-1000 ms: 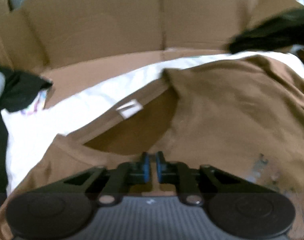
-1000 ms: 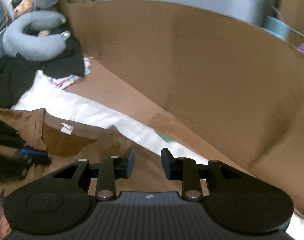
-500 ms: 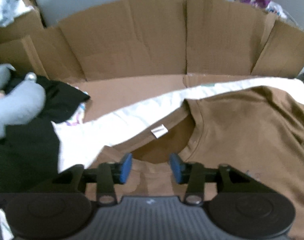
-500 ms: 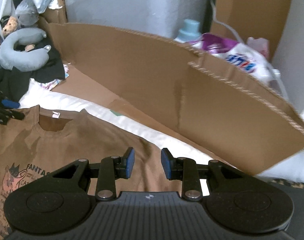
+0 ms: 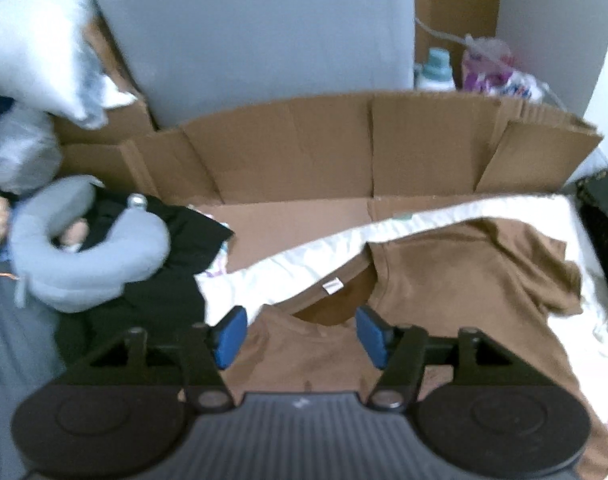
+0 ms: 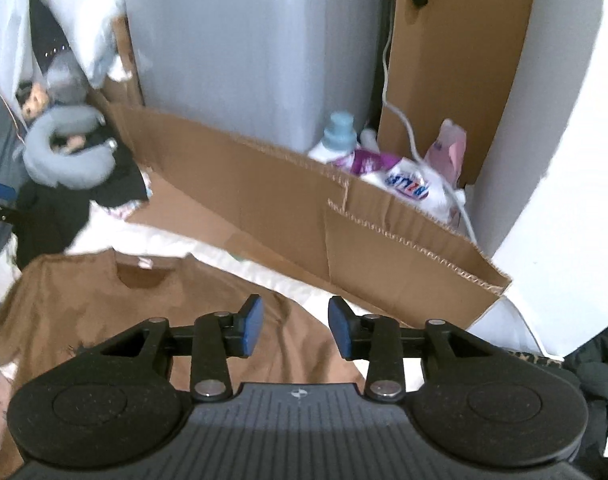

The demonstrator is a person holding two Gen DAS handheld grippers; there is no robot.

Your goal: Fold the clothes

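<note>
- A flattened brown corrugated cardboard sheet (image 5: 344,152) stands folded up like a low wall along the far side of the work area, its lower part lying flat beneath the white bedding (image 5: 287,276); in the right wrist view the same cardboard (image 6: 304,208) runs diagonally from upper left to lower right.
- The white bedding forms the surface on which the garment lies.
- A brown short-sleeved T-shirt (image 5: 456,284) lies spread out front side up on the white bedding, collar toward the cardboard, with a small white neck label (image 5: 331,287) showing inside the neckline; its right-hand sleeve in the left wrist view is rumpled. In the right wrist view the shirt (image 6: 183,304) lies below and left of centre.
- A pile of black clothing (image 5: 171,264) sits left of the shirt, touching the bedding's edge.
- A grey U-shaped neck pillow (image 5: 95,264) rests on top of the black clothing.
- The left gripper (image 5: 301,330) hovers above the shirt just short of the neckline, its blue-padded jaws spread wide and holding nothing.
- The right gripper (image 6: 291,326) hangs over the shirt's shoulder region near the cardboard, jaws likewise apart and empty.
- A white detergent bottle with a pale blue cap (image 6: 336,140) and a purple-and-white refill pouch (image 6: 400,176) stand behind the cardboard.
</note>
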